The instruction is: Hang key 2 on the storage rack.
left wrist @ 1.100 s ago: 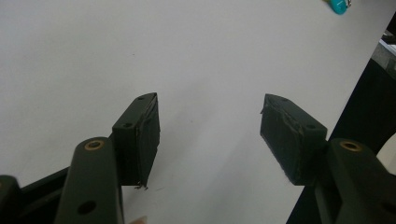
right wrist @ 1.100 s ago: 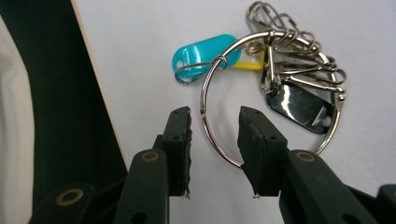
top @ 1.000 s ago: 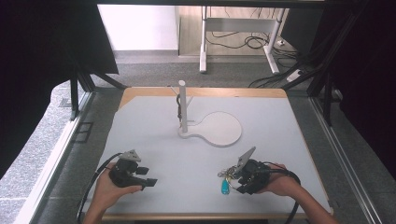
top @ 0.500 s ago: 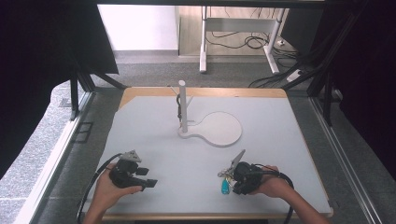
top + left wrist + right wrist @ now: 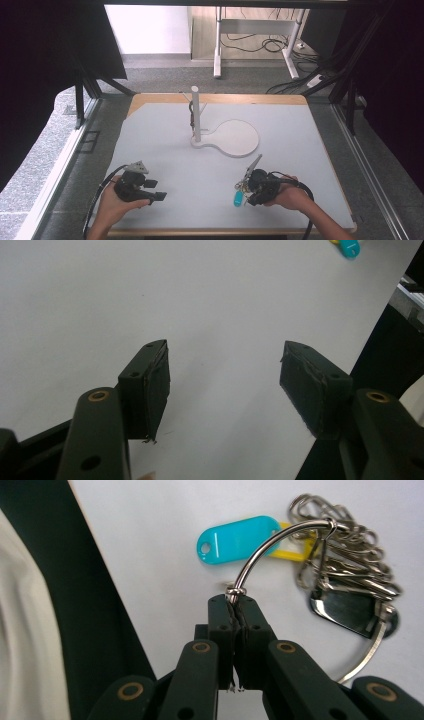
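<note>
A bunch of keys [image 5: 350, 600] on a large metal ring [image 5: 270, 545], with a turquoise tag [image 5: 235, 539] and a yellow tag [image 5: 295, 555], lies on the white table top near its front edge. My right gripper [image 5: 235, 600] has just been closing and is now shut on the wire of the ring, low over the table. From above, that gripper [image 5: 243, 190] points left, with the turquoise tag [image 5: 238, 199] under its tip. My left gripper [image 5: 225, 365] is open with nothing between its jaws. It rests at the front left [image 5: 157, 192].
A white upright post [image 5: 195, 115] on a flat white base with a round disc [image 5: 235, 138] stands in the middle of the table [image 5: 150, 145]. Something small and dark hangs on the post. Black frame legs flank the table, and cables lie on the floor beyond.
My right gripper has edged a little to the left onto the keys. The left hand and its gripper have stayed where they were.
</note>
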{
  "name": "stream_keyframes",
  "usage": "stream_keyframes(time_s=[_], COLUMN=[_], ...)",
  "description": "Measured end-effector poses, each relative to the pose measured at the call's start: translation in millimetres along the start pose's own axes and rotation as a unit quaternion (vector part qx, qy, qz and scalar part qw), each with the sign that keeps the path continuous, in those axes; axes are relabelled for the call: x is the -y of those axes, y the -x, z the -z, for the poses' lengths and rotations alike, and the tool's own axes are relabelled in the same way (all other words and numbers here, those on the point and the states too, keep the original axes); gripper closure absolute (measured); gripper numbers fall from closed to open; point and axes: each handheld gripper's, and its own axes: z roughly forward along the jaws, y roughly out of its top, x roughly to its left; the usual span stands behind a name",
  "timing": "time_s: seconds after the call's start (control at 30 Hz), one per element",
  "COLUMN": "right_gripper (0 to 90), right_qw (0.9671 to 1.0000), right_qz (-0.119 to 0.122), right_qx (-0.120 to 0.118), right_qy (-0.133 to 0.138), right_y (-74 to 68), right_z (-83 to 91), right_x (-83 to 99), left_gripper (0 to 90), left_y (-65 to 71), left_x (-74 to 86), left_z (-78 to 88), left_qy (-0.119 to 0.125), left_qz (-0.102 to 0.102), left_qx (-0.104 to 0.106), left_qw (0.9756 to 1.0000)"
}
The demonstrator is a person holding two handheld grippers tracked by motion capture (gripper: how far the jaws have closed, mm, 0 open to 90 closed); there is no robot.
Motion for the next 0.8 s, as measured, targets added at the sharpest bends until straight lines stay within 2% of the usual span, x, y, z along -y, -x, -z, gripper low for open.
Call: stream_keyframes(time_s=[0.03,0.07,0.23,0.47,0.7,0.8], right_gripper=[87.6,87.7,87.8,87.7,87.7,87.7], right_qw=[1.0000,0.9999,0.9992,0.9961,0.9943,0.9945], right_qz=[-0.001,-0.007,-0.024,-0.044,-0.056,-0.059], right_qx=[-0.001,-0.005,-0.023,-0.047,-0.054,-0.049], right_qy=[0.003,0.006,0.023,0.060,0.073,0.072], right_y=[1.4,2.2,10.3,21.9,29.7,31.5], right_z=[2.9,5.6,16.9,37.3,54.6,64.1], right_x=[0.3,0.3,-1.3,-7.7,-16.2,-18.7], left_gripper=[37.0,36.6,35.7,35.7,35.8,35.7], left_y=[0.5,-1.1,-1.4,-1.7,-1.9,-2.7], left_x=[0.4,0.7,1.2,1.4,2.6,2.6], left_z=[-0.4,0.4,0.9,1.3,2.7,2.1], left_qy=[0.006,0.002,0.005,0.006,0.011,0.007], left_qz=[0.009,0.005,0.013,0.015,0.016,0.015], left_qx=[0.001,0.001,0.000,-0.001,0.000,0.000], left_qw=[0.9999,1.0000,0.9999,0.9999,0.9998,0.9999])
